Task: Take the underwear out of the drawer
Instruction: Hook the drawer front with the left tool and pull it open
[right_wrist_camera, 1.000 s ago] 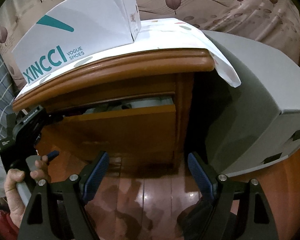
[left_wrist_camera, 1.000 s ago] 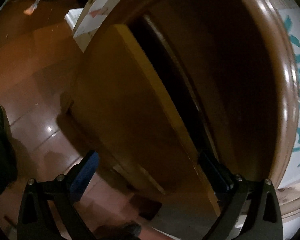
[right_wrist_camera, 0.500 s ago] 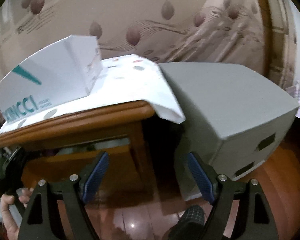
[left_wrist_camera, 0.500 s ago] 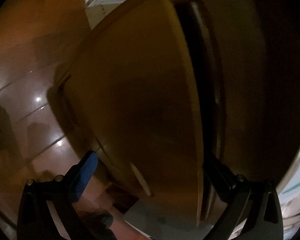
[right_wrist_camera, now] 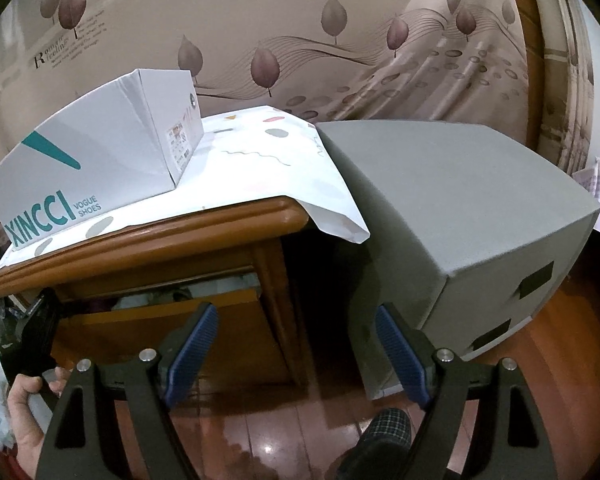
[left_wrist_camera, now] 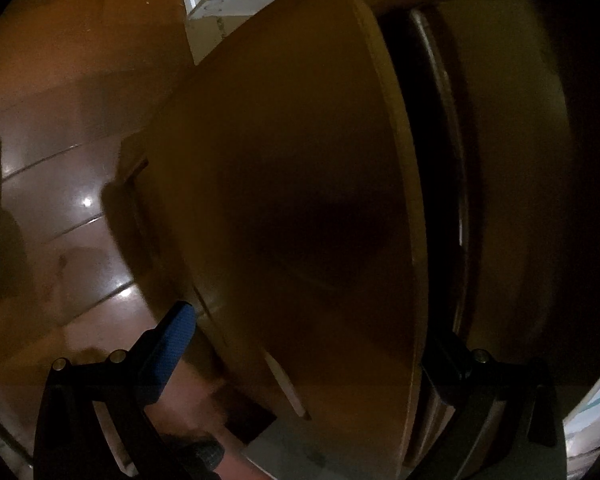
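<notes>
1. Room: glossy reddish-brown wooden plank floor [right_wrist_camera: 260, 440]; beige wallpaper with brown leaf motifs [right_wrist_camera: 340, 40] behind the furniture.
2. Brown wooden bedside cabinet with a moulded top edge [right_wrist_camera: 160, 240], its top covered by a white patterned paper sheet [right_wrist_camera: 260, 168] whose right corner droops over the cabinet's right edge.
3. White cardboard shoe box printed "XINCCI VOGUE SHOES" [right_wrist_camera: 100, 168], on the left part of the cabinet top.
4. Grey rectangular box-like unit [right_wrist_camera: 460, 220], on the floor just right of the cabinet.
5. Wooden drawer [right_wrist_camera: 172, 320], partly pulled out; pale and dark folded fabric [right_wrist_camera: 172, 294], probably the underwear, shows inside near its upper edge.
6. Left gripper [left_wrist_camera: 308, 344]: fingers spread wide, straddling the drawer front, one finger inside the gap.
7. Right gripper [right_wrist_camera: 296, 344]: fingers apart, empty, above the floor.
</notes>
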Action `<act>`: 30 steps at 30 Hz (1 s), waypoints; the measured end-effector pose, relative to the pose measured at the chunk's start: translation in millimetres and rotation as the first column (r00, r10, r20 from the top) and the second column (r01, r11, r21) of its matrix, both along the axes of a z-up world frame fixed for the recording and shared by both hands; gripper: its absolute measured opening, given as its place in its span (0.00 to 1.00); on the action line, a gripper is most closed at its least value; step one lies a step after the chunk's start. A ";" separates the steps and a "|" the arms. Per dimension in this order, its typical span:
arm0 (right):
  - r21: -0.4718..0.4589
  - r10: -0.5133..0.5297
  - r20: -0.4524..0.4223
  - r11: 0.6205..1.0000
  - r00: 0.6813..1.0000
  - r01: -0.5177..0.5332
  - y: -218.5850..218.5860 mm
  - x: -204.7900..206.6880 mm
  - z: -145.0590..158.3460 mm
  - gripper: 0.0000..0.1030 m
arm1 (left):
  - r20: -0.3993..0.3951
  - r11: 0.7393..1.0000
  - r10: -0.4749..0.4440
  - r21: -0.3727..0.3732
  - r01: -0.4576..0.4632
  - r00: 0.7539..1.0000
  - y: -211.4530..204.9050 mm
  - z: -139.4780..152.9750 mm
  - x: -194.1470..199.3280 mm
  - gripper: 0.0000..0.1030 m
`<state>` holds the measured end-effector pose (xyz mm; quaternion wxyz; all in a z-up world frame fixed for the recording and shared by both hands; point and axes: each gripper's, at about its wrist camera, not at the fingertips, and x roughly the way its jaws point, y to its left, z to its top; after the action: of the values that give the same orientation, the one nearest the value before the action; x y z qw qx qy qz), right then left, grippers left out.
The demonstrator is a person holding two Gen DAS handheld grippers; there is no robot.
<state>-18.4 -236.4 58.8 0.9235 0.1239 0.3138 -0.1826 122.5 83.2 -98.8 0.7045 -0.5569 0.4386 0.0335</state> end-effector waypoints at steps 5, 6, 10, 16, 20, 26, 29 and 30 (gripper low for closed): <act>0.013 -0.002 -0.003 1.000 1.000 0.002 -1.9 0.0 0.2 0.81 | -0.043 0.998 -0.007 0.064 0.010 0.999 1.1 17.7 0.4 1.00; 0.014 -0.003 0.000 1.000 1.000 0.003 -2.2 -0.6 0.5 0.81 | -0.044 0.997 -0.012 0.075 0.015 0.999 1.9 19.3 0.8 1.00; 0.011 -0.001 -0.003 1.000 1.000 0.001 -3.2 -0.6 1.2 0.81 | -0.050 0.984 -0.038 0.172 0.046 0.998 2.3 32.4 -4.1 1.00; 0.017 0.001 -0.001 1.000 1.000 -0.001 -2.1 0.3 1.8 0.81 | -0.081 0.981 -0.047 0.186 0.062 0.996 10.0 40.2 -20.4 1.00; 0.023 0.008 -0.010 1.000 1.000 -0.008 -1.7 1.8 -0.2 0.81 | -0.089 0.969 -0.049 0.238 0.070 0.995 10.6 45.1 -33.4 1.00; 0.021 0.010 -0.004 1.000 1.000 -0.010 -1.0 0.0 -0.1 0.81 | -0.180 0.972 -0.060 0.215 0.099 0.982 12.1 29.4 -14.8 1.00; 0.021 0.010 -0.008 1.000 1.000 -0.010 -1.3 0.9 -0.9 0.81 | -0.196 0.974 -0.064 0.203 0.104 0.978 8.6 23.3 -10.5 1.00; 0.023 0.007 -0.010 1.000 1.000 -0.006 -1.8 1.2 -1.3 0.81 | -0.194 0.972 -0.066 0.210 0.108 0.979 7.1 26.4 -11.3 1.00</act>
<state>-17.2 -238.3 57.5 0.9210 0.1327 0.3208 -0.1766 111.2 90.4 -72.4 0.7184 -0.4503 0.5201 0.1025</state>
